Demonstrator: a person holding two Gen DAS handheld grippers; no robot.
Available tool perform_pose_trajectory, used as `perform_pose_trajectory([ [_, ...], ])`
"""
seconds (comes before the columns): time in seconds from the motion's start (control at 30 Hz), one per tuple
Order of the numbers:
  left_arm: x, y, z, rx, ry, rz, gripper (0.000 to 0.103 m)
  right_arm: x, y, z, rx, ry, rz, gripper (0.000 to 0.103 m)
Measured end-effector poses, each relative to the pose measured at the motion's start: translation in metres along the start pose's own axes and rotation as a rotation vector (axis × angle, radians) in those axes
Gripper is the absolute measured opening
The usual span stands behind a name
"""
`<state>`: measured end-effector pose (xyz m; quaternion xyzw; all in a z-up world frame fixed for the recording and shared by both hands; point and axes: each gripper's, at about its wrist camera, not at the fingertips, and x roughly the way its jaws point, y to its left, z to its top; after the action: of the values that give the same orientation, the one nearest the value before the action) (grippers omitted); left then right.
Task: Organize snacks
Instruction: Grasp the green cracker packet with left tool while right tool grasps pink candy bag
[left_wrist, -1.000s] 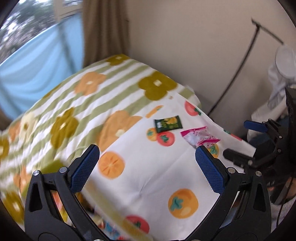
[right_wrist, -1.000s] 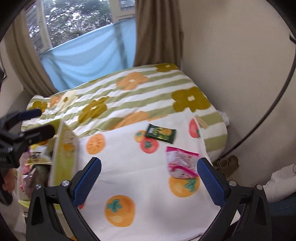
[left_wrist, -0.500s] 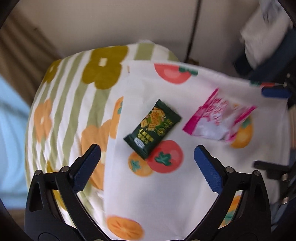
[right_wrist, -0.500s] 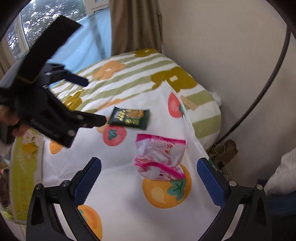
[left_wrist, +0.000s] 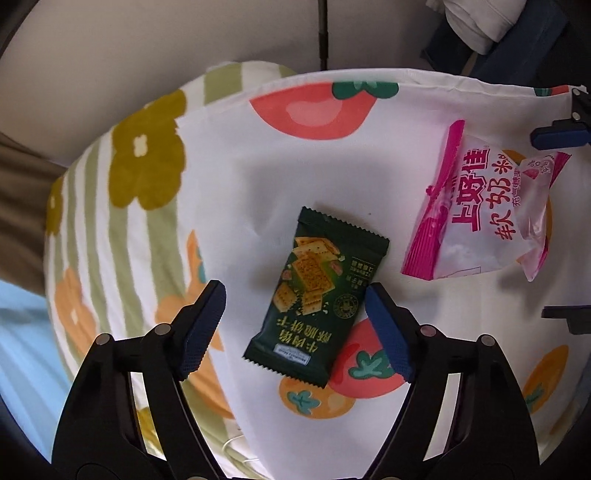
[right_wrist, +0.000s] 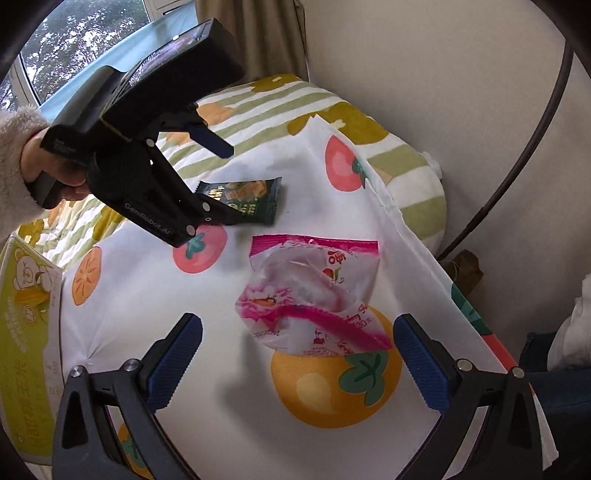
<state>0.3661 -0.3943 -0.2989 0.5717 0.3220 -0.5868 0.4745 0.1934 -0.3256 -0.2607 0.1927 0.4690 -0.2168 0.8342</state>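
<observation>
- Your left gripper (left_wrist: 295, 325) points almost straight down over the dark green cracker packet (left_wrist: 317, 299). Its jaws are closing with the packet between them, but the blue pads (left_wrist: 202, 328) have not yet met the wrapper; there is bare cloth on both sides.
- The green packet lies flat on the white fruit-print cloth (left_wrist: 240, 177), near its far left part, partly over a printed red tomato.
- Your right gripper (right_wrist: 297, 354) hangs over the pink and white candy bag (right_wrist: 314, 291) with its jaws spread wide. The bag sits between the pads without touching either, so nothing is held.
- The pink bag lies crumpled on the same cloth, to the right of the green packet and well apart from it, its near edge over a printed orange persimmon.
- At the left edge of the right wrist view you can see a yellow-green snack box (right_wrist: 26, 332) standing beside the cloth; what it holds cannot be made out here.
- By my reading, both loose snacks are yet to be picked up, so this part of the tidying is at its start: two grasps, then carrying each packet to wherever the snacks are gathered.
- The striped flower blanket (right_wrist: 258, 96) beyond the cloth bears no snacks.
</observation>
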Motion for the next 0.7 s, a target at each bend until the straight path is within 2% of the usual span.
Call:
perform_pose_trajectory([
  [0.17, 0.002, 0.004, -0.002, -0.017, -0.007, -0.036, 0.073, 0.008, -0.002, 0.002, 0.005, 0.009, 0.011, 0.103],
  [0.27, 0.003, 0.006, -0.004, -0.039, -0.011, -0.085, 0.059, 0.015, -0.002, 0.005, 0.005, 0.015, 0.019, 0.103],
  [0.3, 0.003, 0.006, -0.005, -0.049, -0.011, -0.104, 0.052, 0.017, -0.002, 0.007, 0.002, 0.015, 0.02, 0.103],
  [0.33, 0.002, 0.005, -0.006, -0.055, -0.009, -0.108, 0.05, 0.018, -0.002, 0.008, -0.002, 0.013, 0.02, 0.103],
  [0.47, -0.001, -0.001, -0.008, -0.063, 0.007, -0.103, 0.046, 0.023, -0.002, 0.012, -0.019, 0.005, 0.021, 0.103],
  [0.7, -0.005, -0.008, -0.017, -0.158, 0.028, -0.118, 0.044, 0.03, 0.002, 0.014, -0.05, 0.006, 0.015, 0.103],
])
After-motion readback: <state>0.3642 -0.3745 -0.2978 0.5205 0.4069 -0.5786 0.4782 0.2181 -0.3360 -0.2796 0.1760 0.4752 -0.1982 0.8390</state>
